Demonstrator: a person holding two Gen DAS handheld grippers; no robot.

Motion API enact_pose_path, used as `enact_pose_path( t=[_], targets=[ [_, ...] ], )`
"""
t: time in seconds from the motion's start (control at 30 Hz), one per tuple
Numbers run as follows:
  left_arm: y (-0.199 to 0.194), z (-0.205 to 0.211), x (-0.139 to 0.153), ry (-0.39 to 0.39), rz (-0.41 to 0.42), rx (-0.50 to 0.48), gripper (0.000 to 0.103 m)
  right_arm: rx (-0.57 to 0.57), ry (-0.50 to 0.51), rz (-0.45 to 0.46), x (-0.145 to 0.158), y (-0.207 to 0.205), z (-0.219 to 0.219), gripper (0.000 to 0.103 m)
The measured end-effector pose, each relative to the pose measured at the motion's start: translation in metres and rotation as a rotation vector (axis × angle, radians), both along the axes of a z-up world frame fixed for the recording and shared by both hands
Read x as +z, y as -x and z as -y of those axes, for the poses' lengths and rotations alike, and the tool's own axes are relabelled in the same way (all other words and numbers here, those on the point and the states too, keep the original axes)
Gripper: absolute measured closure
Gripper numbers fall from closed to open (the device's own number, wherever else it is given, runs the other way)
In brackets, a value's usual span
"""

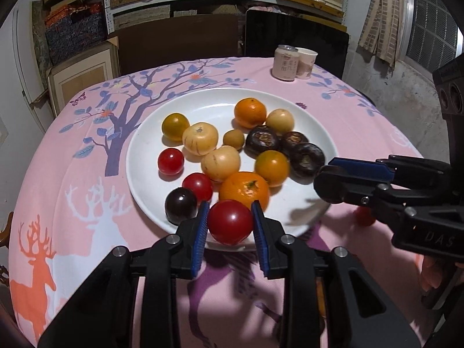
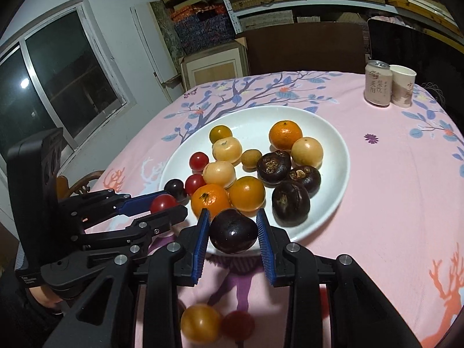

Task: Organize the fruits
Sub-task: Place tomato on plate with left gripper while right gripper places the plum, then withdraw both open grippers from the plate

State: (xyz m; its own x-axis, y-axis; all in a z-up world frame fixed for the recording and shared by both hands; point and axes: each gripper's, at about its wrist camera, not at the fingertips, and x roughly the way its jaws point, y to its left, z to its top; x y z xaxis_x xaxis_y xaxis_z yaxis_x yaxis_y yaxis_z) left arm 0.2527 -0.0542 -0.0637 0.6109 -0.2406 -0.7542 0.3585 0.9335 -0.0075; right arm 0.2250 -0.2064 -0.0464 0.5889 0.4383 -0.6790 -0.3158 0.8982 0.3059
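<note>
We've got the left gripper (image 1: 230,226) clamped on a red tomato (image 1: 230,222) and the right gripper (image 2: 233,232) pinching a dark purple fruit (image 2: 233,231). Both hang over the near rim of the white plate (image 2: 327,133), where the other fruit is piled.

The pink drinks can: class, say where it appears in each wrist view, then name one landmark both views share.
Left wrist view: the pink drinks can stands upper centre-right, at the table's far edge, beyond the white plate.
Right wrist view: the can stands at upper right, again beyond the plate.
Shared landmark: the paper cup stands just right of the can in both views.
</note>
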Motion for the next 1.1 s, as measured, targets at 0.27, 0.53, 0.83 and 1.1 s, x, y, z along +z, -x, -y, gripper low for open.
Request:
enact_pose_path(
  t=[0.27, 0.53, 0.83, 1.1],
  targets=[
    [-0.004, -0.001, -0.005, 0.023, 0.008, -0.008, 0.051, 0.018, 0.042, 0.017, -0.012, -0.008, -0.013, 0.055],
    [0.053, -0.013, 0.015, 0.009, 0.065, -0.058, 0.037, -0.039, -0.02, 0.078, 0.015, 0.034, 0.025, 0.054],
    [0.134, 0.006, -0.017, -0.082, 0.007, -0.224, 0.037, -0.149, -0.025, 0.018, -0.012, 0.091, 0.073, 0.054],
    [0.117, 0.022, -0.041, -0.122, -0.047, -0.219, 0.047, -0.151, -0.011, -0.005, -0.025, 0.106, 0.074, 0.054]
  ],
)
